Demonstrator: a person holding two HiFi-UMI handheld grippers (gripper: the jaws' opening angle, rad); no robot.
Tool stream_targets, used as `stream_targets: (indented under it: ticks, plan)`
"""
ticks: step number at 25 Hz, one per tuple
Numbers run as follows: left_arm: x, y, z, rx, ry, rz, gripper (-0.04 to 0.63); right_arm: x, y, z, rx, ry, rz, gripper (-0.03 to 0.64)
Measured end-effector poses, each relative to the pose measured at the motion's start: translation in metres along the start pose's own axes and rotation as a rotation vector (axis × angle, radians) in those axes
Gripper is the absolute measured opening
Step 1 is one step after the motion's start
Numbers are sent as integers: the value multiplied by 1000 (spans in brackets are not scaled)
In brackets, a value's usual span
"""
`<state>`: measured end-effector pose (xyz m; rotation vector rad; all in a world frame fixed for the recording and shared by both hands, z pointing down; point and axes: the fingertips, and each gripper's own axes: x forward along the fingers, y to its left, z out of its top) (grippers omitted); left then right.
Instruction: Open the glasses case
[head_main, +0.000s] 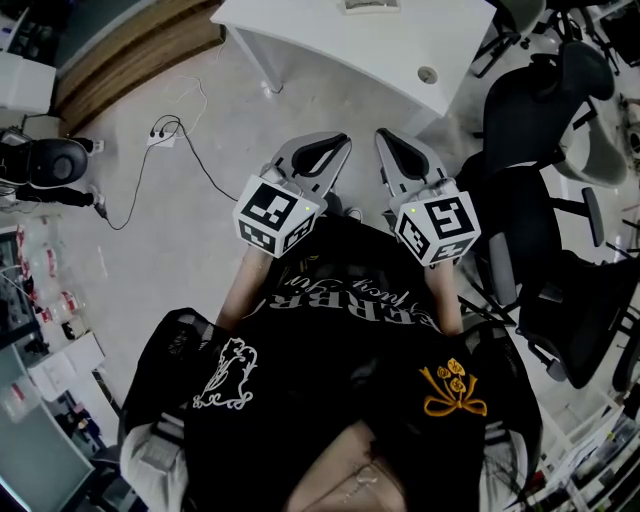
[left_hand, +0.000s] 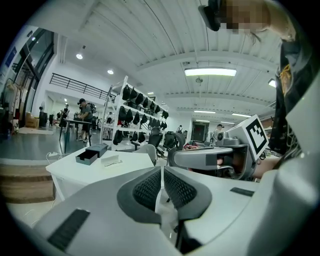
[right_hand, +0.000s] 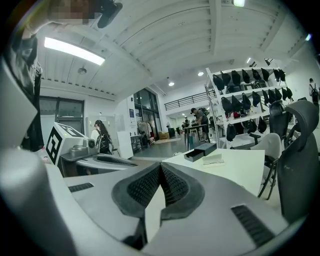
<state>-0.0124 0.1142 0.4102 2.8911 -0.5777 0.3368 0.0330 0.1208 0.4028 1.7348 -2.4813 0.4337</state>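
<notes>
A dark box-shaped case (left_hand: 90, 155) lies on a white table (left_hand: 125, 162) some way ahead of both grippers; the right gripper view shows the case (right_hand: 200, 151) too, on the table (right_hand: 240, 167). My left gripper (head_main: 340, 140) and right gripper (head_main: 383, 135) are held side by side in front of the person's body, over the floor and short of the table (head_main: 330, 40). Both point toward the table. The left gripper's (left_hand: 162, 169) jaws are shut with nothing between them. The right gripper's (right_hand: 160, 167) jaws are likewise shut and empty. Neither touches the case.
A small white object (left_hand: 111, 160) lies beside the case. Black office chairs (head_main: 540, 110) stand to the right. A cable and power strip (head_main: 160, 135) lie on the floor at left. A rack of dark items (left_hand: 135, 107) and people stand farther back.
</notes>
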Motion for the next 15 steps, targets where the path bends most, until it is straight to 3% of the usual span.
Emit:
stream_targets:
  ticks: [15]
  plan:
    - [-7, 1, -3, -6, -1, 21, 34, 2, 2, -5, -17, 21, 6, 14]
